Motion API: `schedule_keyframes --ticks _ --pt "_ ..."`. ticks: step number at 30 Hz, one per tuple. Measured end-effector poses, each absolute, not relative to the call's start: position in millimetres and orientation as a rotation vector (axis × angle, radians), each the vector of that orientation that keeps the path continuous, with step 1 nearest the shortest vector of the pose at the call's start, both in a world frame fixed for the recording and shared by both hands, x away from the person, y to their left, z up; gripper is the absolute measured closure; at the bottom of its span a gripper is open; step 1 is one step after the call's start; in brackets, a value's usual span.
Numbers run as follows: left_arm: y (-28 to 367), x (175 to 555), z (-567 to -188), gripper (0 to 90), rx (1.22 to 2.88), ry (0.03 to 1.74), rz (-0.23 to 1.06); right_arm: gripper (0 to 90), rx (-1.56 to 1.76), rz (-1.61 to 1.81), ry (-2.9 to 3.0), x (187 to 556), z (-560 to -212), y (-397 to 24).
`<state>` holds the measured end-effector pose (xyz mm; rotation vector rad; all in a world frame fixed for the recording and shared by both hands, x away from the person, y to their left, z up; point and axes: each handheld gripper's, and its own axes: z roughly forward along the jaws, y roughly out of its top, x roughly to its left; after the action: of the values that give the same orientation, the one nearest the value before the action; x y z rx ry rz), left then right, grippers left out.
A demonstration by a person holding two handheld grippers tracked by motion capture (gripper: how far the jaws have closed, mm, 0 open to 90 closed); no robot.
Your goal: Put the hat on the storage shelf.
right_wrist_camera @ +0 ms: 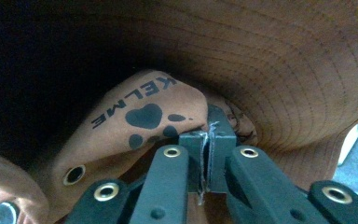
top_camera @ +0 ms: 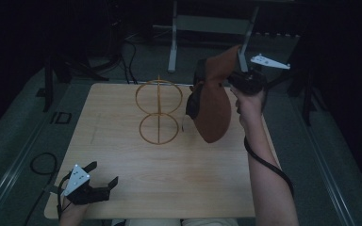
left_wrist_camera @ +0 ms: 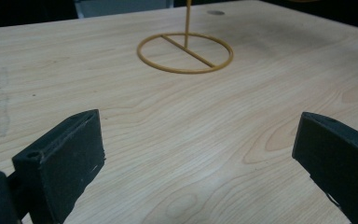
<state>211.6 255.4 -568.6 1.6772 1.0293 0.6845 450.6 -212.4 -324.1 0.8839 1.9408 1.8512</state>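
Brown fabric is filling the space ahead of the right gripper (right_wrist_camera: 208, 140): its two black jaws are pressing together on a fold of a brown hat (top_camera: 213, 106), with thin fabric edge showing in the seam between them. In the right gripper view, the hat's stitched brim is arching over the jaws, and a panel printed with "KELME" and a dark paw mark is lying just to their left, beside a metal eyelet. In the high view, the right gripper (top_camera: 235, 80) is holding the hat in the air above the far right part of the wooden table (top_camera: 122, 155), with the brim hanging down below the tool and a dark strap trailing from the hat's left side. A yellow wire stand (top_camera: 159, 113), made of a round base ring, an upright post and an upper ring, is standing on the table just left of the hanging hat and apart from it. The left gripper (top_camera: 102, 175) is resting low at the near left corner of the table, its jaws standing wide apart with nothing between them. In the left gripper view, the stand's base ring (left_wrist_camera: 185, 52) is lying well ahead of the open jaws, on bare wood.
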Motion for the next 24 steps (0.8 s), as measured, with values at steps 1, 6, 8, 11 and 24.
schedule_keyframes --ticks 1,6,8,11,24 --pt "256.8 211.6 -568.8 2.4 1.669 1.032 0.686 87.5 0.883 1.843 1.942 453.0 -321.6 -207.5" --pt "260.1 213.1 -571.6 2.5 1.663 1.039 0.695 87.5 0.863 1.800 1.984 466.9 -310.1 -168.9" --pt "261.6 214.1 -572.5 2.5 1.651 1.042 0.689 87.5 0.853 1.794 2.000 469.1 -309.2 -161.1" --pt "263.6 214.6 -572.2 2.5 1.639 1.043 0.685 87.4 0.837 1.787 2.061 476.6 -310.5 -131.1" --pt "267.0 214.9 -574.8 2.5 1.627 1.048 0.658 86.7 0.811 1.678 2.273 490.6 -326.8 -66.1"
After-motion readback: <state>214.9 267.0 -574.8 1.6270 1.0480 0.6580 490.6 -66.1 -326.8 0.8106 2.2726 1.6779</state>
